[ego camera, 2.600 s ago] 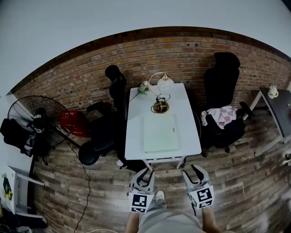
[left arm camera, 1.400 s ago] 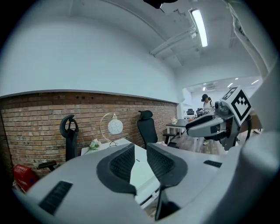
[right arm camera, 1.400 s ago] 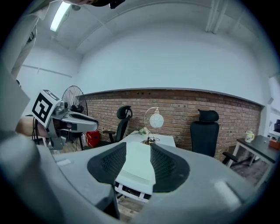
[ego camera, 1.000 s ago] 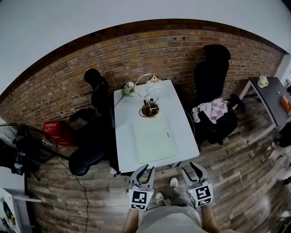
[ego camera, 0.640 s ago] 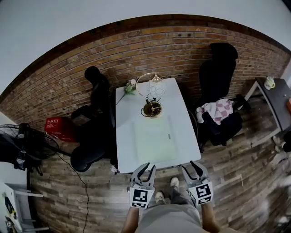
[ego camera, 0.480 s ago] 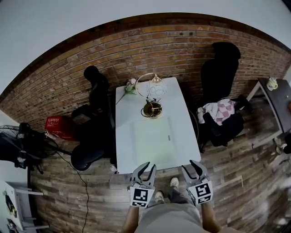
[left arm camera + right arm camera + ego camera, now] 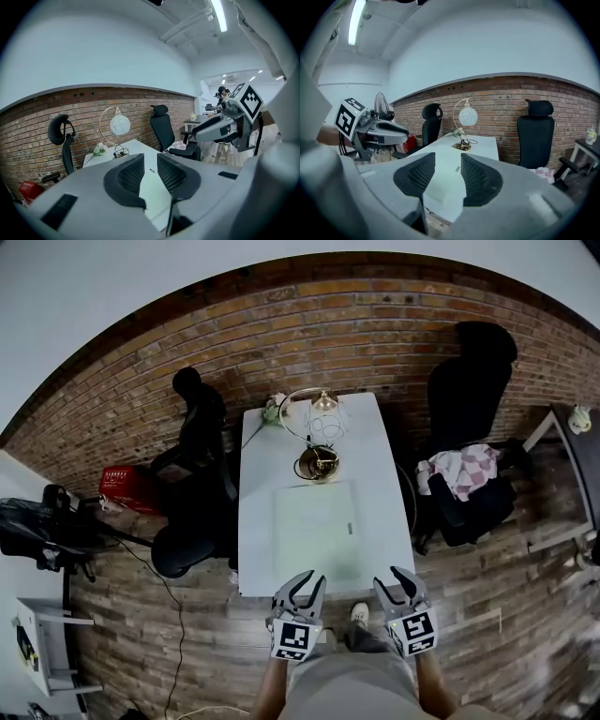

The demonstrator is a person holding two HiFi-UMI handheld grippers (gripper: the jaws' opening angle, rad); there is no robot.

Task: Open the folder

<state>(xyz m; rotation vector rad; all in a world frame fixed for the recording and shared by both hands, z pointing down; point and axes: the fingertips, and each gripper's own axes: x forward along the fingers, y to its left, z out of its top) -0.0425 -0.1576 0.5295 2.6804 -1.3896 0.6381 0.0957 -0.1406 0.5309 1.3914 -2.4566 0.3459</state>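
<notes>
Found the folder (image 7: pixel 317 529) closed and lying flat on the white bench (image 7: pixel 255 521), in the near half, just short of the lamp (image 7: pixel 319 432) base. Noted a pale green cover and a small dark tab (image 7: pixel 349 529) near its right edge (taken as the opening side, with the spine at left; could not confirm from this height).

Held the left tool (image 7: pixel 309 578) and right tool (image 7: pixel 391 577) side by side off the near bench edge, above the floor and well apart from the folder. Read the jaws of both as parted by a moderate gap, with nothing gripped in either gripper view. Saw only bench and folder through the gaps.

Judged the step in hand as the approach, with no contact yet made.

Planned for a clean opening:
- Bring the right tool in low at the tabbed edge, nearly level with the bench top.
- Slip one jaw under the top cover only, then close lightly.
- Press the left tool down near the spine side, to stop the folder sliding on the smooth bench.
- Swing the cover in an arc over the spine rather than pulling straight up.

Flagged as risks: pinching both covers together, dragging the whole folder toward the lamp, and scraping a jaw tip along the bench top.
</notes>
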